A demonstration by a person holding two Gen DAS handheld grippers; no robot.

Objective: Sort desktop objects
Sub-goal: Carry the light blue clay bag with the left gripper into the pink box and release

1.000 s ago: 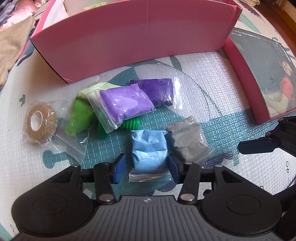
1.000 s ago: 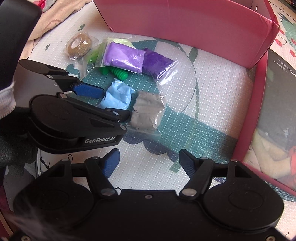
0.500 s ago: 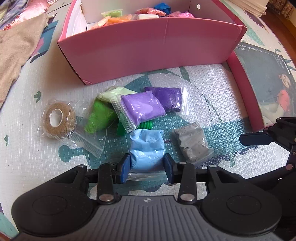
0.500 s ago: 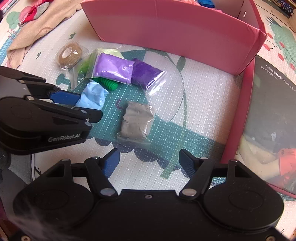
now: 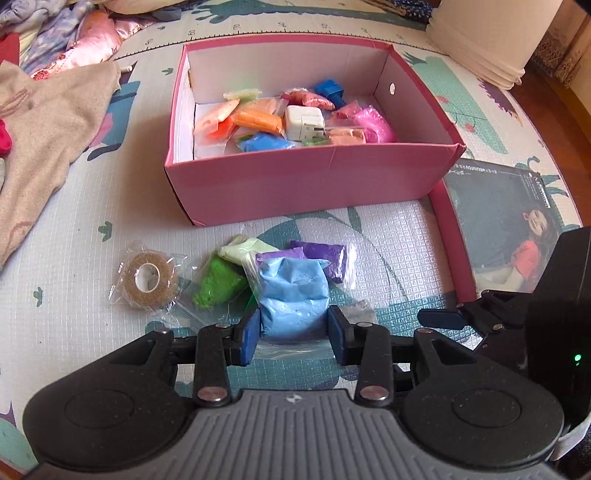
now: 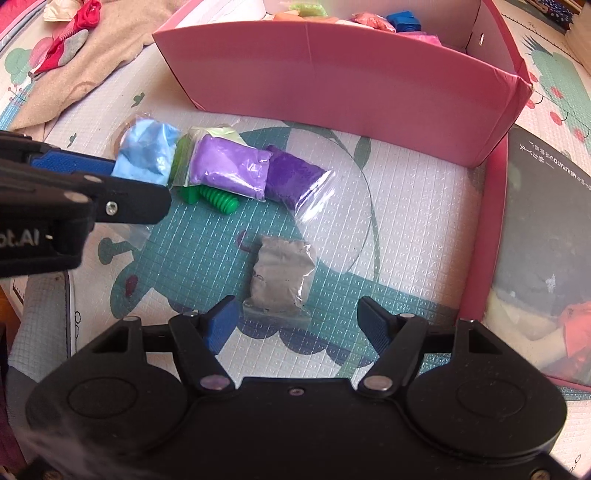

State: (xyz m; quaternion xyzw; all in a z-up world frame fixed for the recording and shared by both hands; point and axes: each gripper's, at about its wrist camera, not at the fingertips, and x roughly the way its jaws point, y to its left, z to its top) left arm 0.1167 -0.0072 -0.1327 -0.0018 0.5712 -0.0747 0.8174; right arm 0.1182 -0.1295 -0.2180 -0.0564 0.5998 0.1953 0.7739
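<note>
Left gripper (image 5: 291, 334) jaws clamp the light-blue clay bag (image 5: 293, 297), lifted short of the pink cardboard box (image 5: 314, 181) for depositing; right gripper (image 6: 293, 325) jaws released over the grey clay bag (image 6: 282, 277)

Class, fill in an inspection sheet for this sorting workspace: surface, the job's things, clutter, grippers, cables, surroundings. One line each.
Surface: patterned foam play mat.
Job's things: pink box holding bagged clay and a white plug adapter; on the mat lie a light purple bag, dark purple bag, grey bag, green bag, green screw toy and a bagged tape roll.
Clutter: beige cloth left of the box.
Grippers: left gripper shut on the light blue bag, lifted off the mat; right gripper open, above the grey bag.
Cables: nothing seen.
Surroundings: box lid beside the box; bedding at the far left.
</note>
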